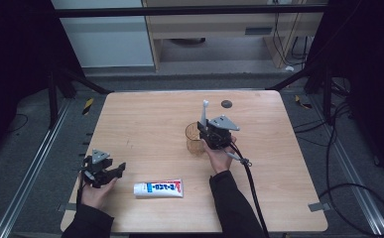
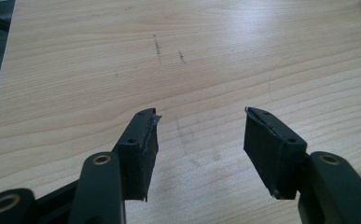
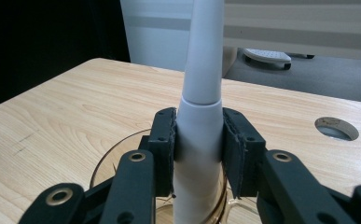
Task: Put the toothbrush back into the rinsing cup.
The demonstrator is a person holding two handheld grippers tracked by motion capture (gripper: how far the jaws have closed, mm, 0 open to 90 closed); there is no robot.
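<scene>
My right gripper (image 1: 207, 130) (image 3: 198, 140) is shut on a white electric toothbrush (image 3: 199, 116) that stands upright, its pads pressing both sides of the handle. The lower end of the brush reaches down into a clear amber cup (image 3: 104, 163) (image 1: 192, 133) in the middle of the table, and the brush head (image 1: 205, 105) pokes up above the gripper. My left gripper (image 1: 111, 172) (image 2: 200, 140) lies near the table's front left, open, with bare wood between its jaws. A white, blue and red toothpaste tube (image 1: 158, 188) lies flat near the front edge, just right of the left gripper.
The wooden table (image 1: 145, 119) has a round cable hole (image 1: 225, 103) (image 3: 336, 128) near its far edge. A black cable (image 1: 251, 183) trails from the right gripper toward the front. The floor around holds metal rails, stand legs and loose cables.
</scene>
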